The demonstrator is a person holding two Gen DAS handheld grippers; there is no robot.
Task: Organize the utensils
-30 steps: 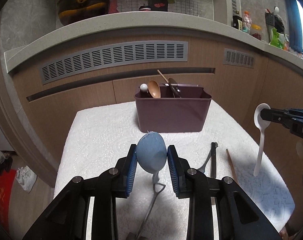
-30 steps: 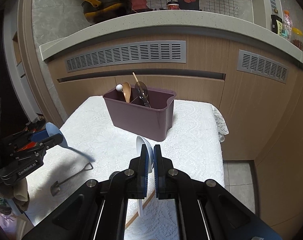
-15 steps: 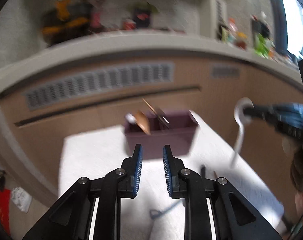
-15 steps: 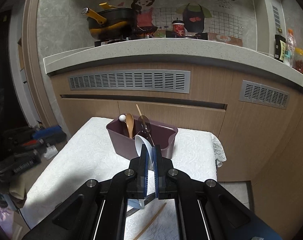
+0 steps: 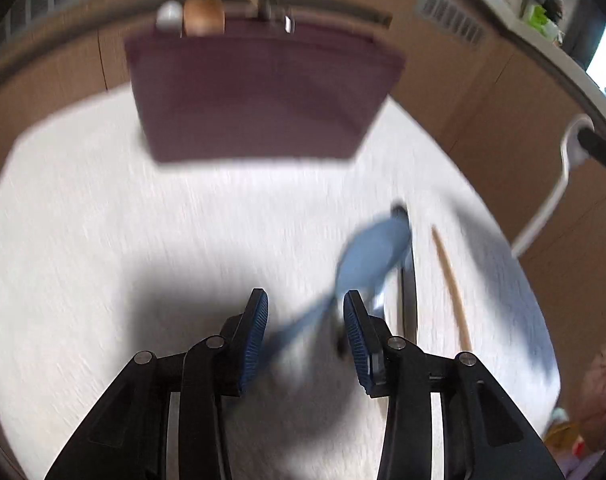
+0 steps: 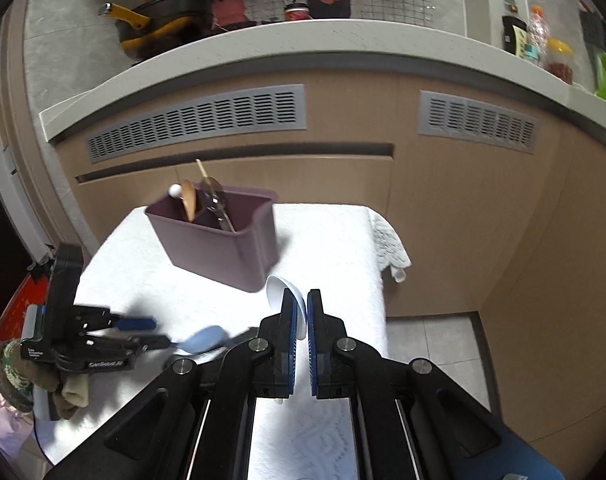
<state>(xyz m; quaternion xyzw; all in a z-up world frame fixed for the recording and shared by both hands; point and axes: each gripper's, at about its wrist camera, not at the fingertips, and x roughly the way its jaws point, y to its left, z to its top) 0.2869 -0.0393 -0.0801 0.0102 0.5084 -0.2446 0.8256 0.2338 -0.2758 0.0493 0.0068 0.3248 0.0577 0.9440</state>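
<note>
In the left wrist view, which is blurred, a blue spoon [image 5: 373, 258] lies on the white cloth. Its handle runs back between the pads of my left gripper [image 5: 305, 320], whose jaws are opening and do not press it. From the right wrist view, the left gripper [image 6: 149, 334] sits low at the left with the blue spoon [image 6: 205, 338] at its tips. My right gripper [image 6: 299, 308] is shut on a white spoon [image 6: 281, 292], seen from the left as the white spoon [image 5: 559, 192]. The purple caddy [image 6: 219, 248] holds a wooden spoon and other utensils.
A wooden chopstick [image 5: 451, 284] and a dark metal utensil [image 5: 409, 304] lie on the cloth-covered table [image 6: 335, 248] right of the blue spoon. Wooden cabinets stand behind the caddy [image 5: 263, 92]. A pan [image 6: 163, 32] sits on the counter. Tiled floor [image 6: 431, 344] lies right of the table.
The left gripper no longer holds the blue spoon's bowl; its jaws narrowed empty, then widened as it tipped down toward the cloth, where the spoon now lies. The right gripper kept the white spoon.
</note>
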